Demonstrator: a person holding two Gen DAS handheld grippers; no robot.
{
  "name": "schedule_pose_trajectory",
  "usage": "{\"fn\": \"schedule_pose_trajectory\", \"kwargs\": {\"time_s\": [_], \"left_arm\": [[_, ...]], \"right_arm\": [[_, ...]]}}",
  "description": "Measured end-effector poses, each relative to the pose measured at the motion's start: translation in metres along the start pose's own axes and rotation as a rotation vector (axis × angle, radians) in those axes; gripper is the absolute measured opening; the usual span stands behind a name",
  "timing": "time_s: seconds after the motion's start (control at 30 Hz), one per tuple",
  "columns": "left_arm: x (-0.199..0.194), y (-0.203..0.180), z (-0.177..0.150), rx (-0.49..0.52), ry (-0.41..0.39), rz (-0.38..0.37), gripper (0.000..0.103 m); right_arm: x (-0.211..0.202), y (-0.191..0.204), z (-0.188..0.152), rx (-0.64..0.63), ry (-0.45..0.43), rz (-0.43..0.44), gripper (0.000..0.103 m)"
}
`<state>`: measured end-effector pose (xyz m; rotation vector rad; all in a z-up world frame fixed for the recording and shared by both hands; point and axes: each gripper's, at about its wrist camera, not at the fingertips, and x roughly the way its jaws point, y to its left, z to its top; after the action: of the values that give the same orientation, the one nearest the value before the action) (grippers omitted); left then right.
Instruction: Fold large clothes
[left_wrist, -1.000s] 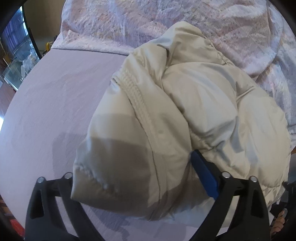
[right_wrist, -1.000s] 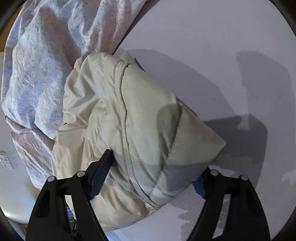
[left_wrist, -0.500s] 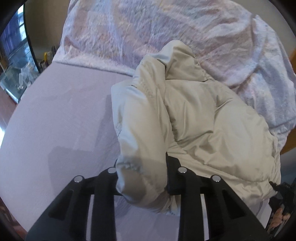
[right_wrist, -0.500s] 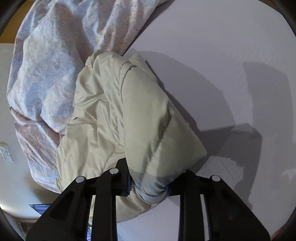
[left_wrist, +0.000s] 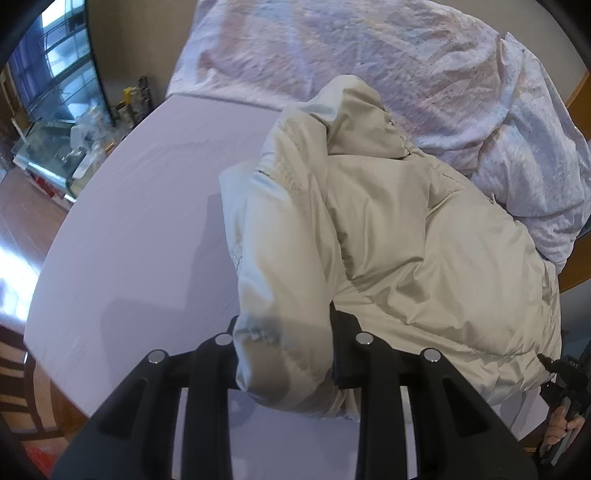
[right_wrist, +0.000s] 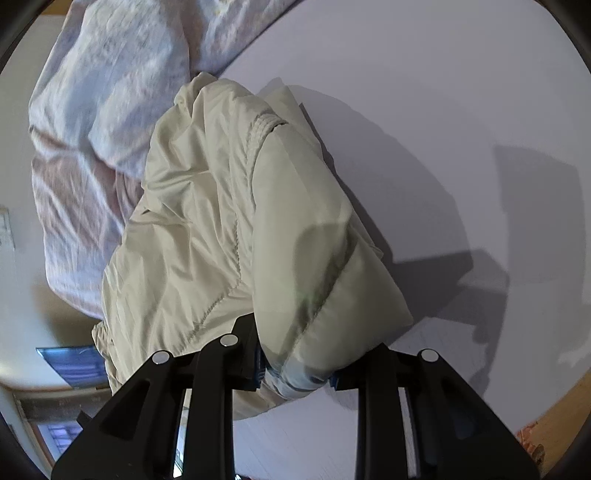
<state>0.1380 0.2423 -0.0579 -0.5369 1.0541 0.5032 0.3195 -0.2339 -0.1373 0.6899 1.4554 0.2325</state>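
Bunching between both fingers (left_wrist: 343, 354): jacket (left_wrist: 406, 236).

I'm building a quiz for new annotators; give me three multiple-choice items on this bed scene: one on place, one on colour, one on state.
1. Where does the jacket lie?
A. on the bed sheet, against the crumpled quilt
B. on the floor
C. in a basket

2. What colour is the jacket?
A. navy
B. cream
C. red

3. How does the left gripper stand?
A. wide open, clear of the cloth
B. shut on a fold of the jacket
C. out of view

Answers: 1 A, the sheet shows under it and the quilt behind. 2 B, pale cream fabric throughout. 3 B, cloth is pinched between its fingers; the right gripper grips likewise.
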Motion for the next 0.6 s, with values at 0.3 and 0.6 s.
{"fn": "schedule_pose_trajectory", "kwargs": {"time_s": [0.3, 0.6], "left_arm": [[-0.005, 0.013, -0.017, -0.024, 0.018, 0.063, 0.05], [-0.017, 0.007, -0.021, 0.039, -0.031, 0.074, 0.083]], "right_arm": [[-0.013, 0.002, -0.013, -0.097, -0.02, -0.094, 0.05], [-0.051, 0.008, -0.004, -0.106, -0.202, -0.29, 0.067]]}}
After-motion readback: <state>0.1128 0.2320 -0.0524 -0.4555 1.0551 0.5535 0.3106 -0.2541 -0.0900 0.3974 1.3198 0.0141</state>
